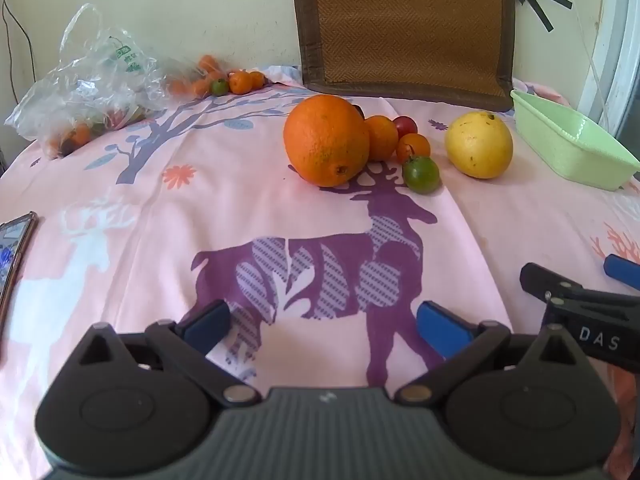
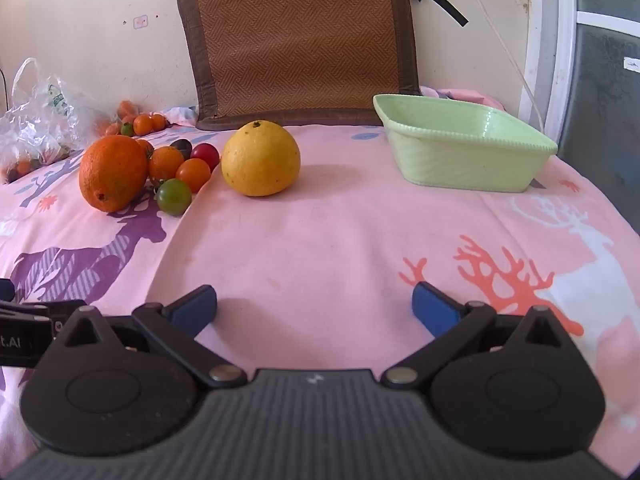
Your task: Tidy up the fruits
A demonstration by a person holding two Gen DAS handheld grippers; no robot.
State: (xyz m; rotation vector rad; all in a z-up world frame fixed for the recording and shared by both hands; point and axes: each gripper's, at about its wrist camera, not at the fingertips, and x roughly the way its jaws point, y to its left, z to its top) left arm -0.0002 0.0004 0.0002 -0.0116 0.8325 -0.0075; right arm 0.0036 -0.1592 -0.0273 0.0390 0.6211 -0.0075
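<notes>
**Fruit bunched mid-cloth, both grippers wide and empty**

I see the large orange (image 1: 326, 140) sitting on the pink deer-print cloth (image 1: 200, 208), touching a cluster of small tomatoes just to its right: an orange tomato (image 1: 382, 138), a red tomato (image 1: 405, 125), and a green tomato (image 1: 421, 174) nearest me. A yellow citrus fruit (image 2: 261, 159) stands apart from that cluster, between it and the light green tray (image 2: 460, 160), which looks empty and sits well off to the right. Far back on the left, a crumpled clear plastic bag (image 1: 88, 80) holds more small fruit, with several loose orange ones (image 1: 240, 82) beside it against the wall. A woven brown mat (image 2: 296, 40) leans upright behind everything. A phone (image 1: 16, 248) lies at the cloth's left edge.

My left gripper (image 1: 320, 322) hovers over the purple deer print, jaws spread wide, nothing between them. My right gripper (image 2: 314, 306) is likewise fully spread and empty, over bare pink cloth.
</notes>
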